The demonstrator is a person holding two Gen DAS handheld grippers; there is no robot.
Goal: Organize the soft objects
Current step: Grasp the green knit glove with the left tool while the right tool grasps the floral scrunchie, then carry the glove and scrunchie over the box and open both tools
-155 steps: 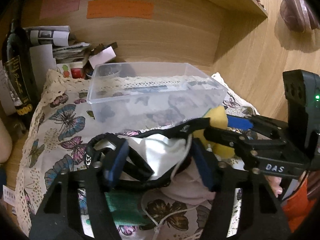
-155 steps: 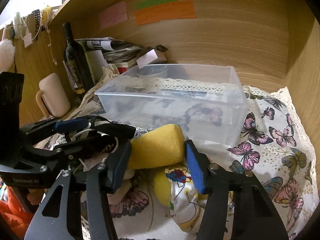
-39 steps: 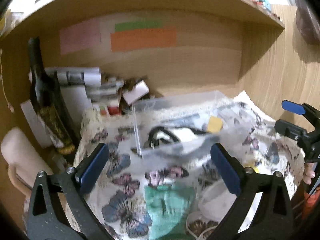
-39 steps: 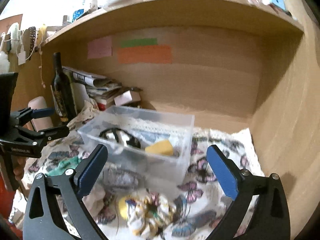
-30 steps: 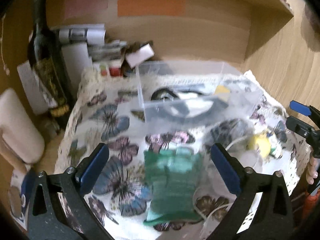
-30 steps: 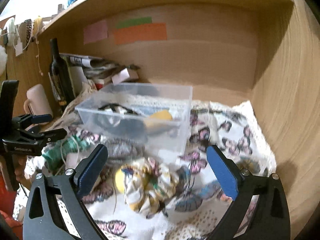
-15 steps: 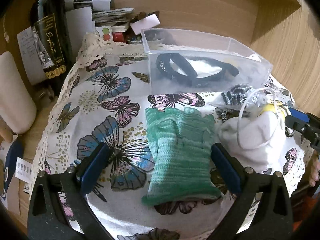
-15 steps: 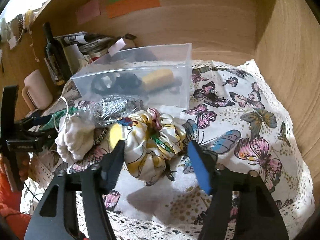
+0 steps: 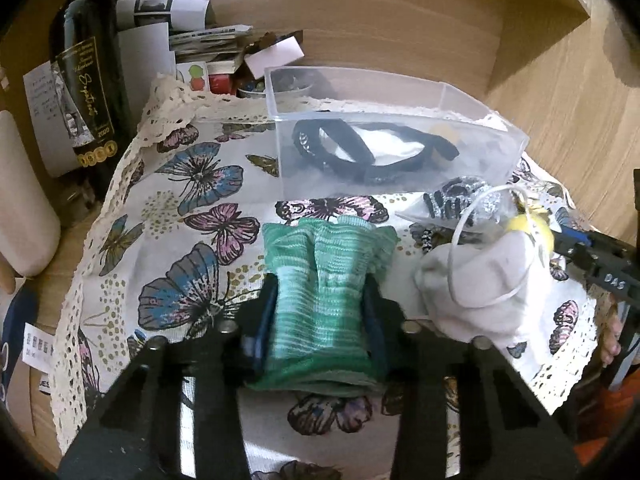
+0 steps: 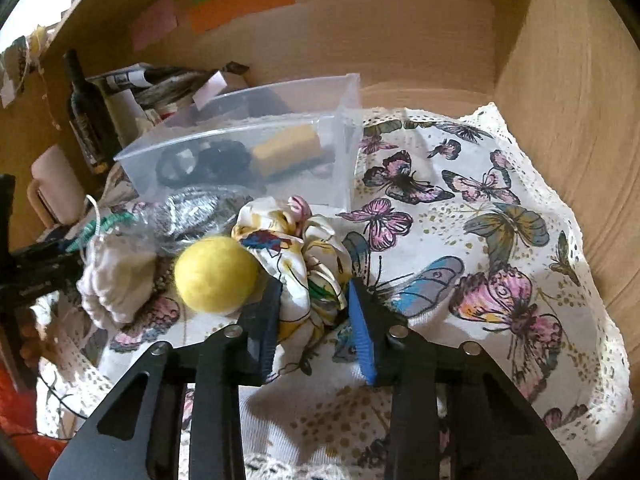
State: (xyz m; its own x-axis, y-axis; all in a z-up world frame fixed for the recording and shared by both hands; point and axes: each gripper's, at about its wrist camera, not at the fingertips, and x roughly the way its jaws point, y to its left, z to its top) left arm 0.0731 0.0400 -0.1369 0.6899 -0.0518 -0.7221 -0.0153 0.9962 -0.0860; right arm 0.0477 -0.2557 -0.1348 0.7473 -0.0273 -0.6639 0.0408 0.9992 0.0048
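Observation:
My left gripper point(image 9: 320, 320) is shut on a green knitted glove point(image 9: 324, 280) that lies on the butterfly cloth point(image 9: 192, 200). My right gripper point(image 10: 314, 312) is shut on a floral fabric scrunchie point(image 10: 304, 256). A yellow felt ball point(image 10: 216, 274) and a white cloth bundle point(image 10: 116, 280) lie to its left. The clear plastic box point(image 9: 400, 160) behind holds a black strap with white cloth point(image 9: 360, 148) and a yellow sponge point(image 10: 286, 150). The white bundle point(image 9: 472, 280) and a silver-black item point(image 9: 460, 200) lie right of the glove.
A dark wine bottle point(image 9: 88, 80), papers and small boxes point(image 9: 224, 56) stand at the back left. A cream mug point(image 10: 56, 184) is at the left. Wooden walls point(image 10: 560, 120) close in the right side and back. The cloth's right half point(image 10: 500, 240) is bare.
Both grippers came down from above the box to the cloth and closed: the left on the green glove, the right on the floral scrunchie. Half a second ago both were open.

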